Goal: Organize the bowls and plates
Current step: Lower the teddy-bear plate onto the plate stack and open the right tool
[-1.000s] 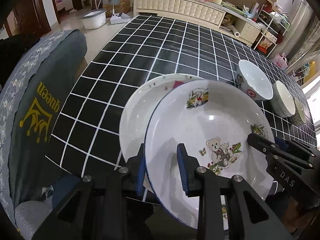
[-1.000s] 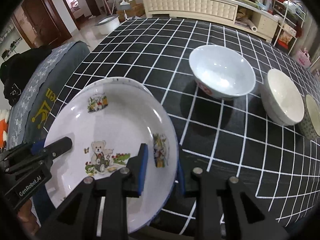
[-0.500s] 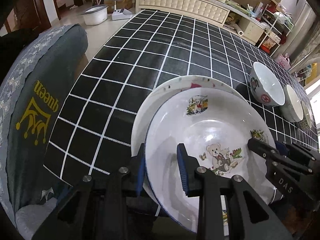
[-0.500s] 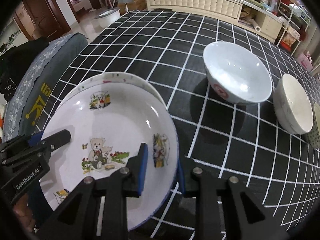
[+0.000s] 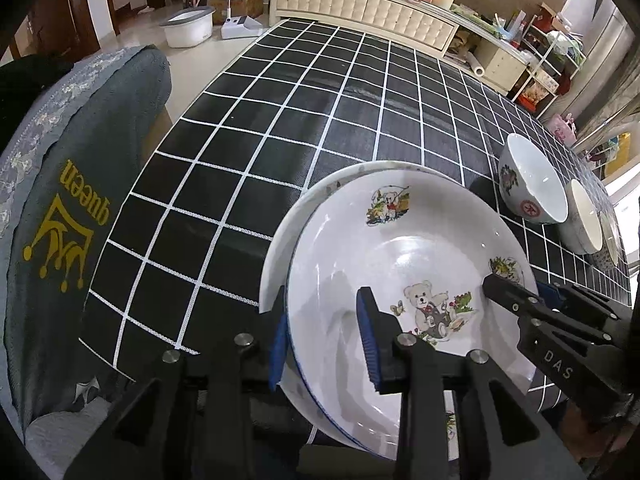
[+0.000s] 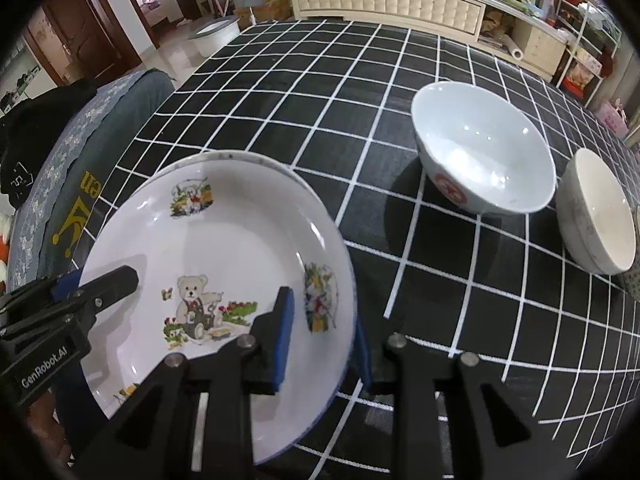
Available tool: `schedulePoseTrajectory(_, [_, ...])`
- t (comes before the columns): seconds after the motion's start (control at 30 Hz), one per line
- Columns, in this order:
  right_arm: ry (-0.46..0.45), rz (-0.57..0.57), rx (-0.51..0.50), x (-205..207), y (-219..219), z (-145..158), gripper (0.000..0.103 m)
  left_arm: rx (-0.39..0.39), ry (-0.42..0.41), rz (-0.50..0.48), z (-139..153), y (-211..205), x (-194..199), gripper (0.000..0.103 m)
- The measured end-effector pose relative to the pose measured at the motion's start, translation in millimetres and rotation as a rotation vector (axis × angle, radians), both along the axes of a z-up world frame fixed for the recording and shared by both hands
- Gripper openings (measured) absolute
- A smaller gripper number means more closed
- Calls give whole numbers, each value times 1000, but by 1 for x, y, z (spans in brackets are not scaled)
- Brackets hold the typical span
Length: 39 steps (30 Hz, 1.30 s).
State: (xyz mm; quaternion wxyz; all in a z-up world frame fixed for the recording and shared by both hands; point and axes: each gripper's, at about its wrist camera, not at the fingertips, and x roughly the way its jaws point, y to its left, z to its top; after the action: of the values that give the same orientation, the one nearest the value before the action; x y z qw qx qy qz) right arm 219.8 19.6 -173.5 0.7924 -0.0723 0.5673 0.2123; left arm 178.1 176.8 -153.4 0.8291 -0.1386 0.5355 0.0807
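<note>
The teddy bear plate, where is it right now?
The teddy bear plate sits on another plate at the table's near edge, left of the white bowl.

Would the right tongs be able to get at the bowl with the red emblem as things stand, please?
Probably not yet: the right tongs straddle the teddy-bear plate's rim. Beyond that, the checked cloth toward the red-emblem bowl looks bare.

A home living room: padded sideboard (image 5: 360, 4), cluttered shelves (image 5: 548, 60), wooden doors (image 6: 92, 36)
</note>
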Motion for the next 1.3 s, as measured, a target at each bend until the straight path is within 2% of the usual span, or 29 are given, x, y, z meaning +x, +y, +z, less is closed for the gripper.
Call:
schedulePoseTrajectory(0.17, [8,12,-4,-5,1,-1,35,11,2,-11,3,-4,-5,33])
schedulePoseTrajectory(0.23, [12,12,-12,-6,1,-2,47,8,4,-10,4,-4,-7,34])
schedulePoseTrajectory(0.3, [15,10,-16,-7,0,-3,53,-9,8,-9,5,-4,-9,37])
schedulePoseTrajectory(0.37, [13,2,-12,-10,-2,-3,53,-28,8,-8,6,-3,-11,40])
schedulePoseTrajectory(0.57, [11,-11,-12,-14,-8,-1,55,8,16,-23,9,-10,-17,42])
schedulePoseTrajectory(0.67, [8,-19,-14,-17,-10,0,55,4,18,-34,10,-14,-18,49])
schedulePoseTrajectory(0.8, [1,-27,-14,-22,-14,3,59,71,22,-25,15,-18,-24,50])
schedulePoseTrajectory(1.03, [-31,-39,28,-30,-23,21,60,120,-53,-61,38,-29,-34,50])
schedulePoseTrajectory(1.3, [-106,-73,58,-34,-45,53,65,121,-99,-98,55,-51,-33,50])
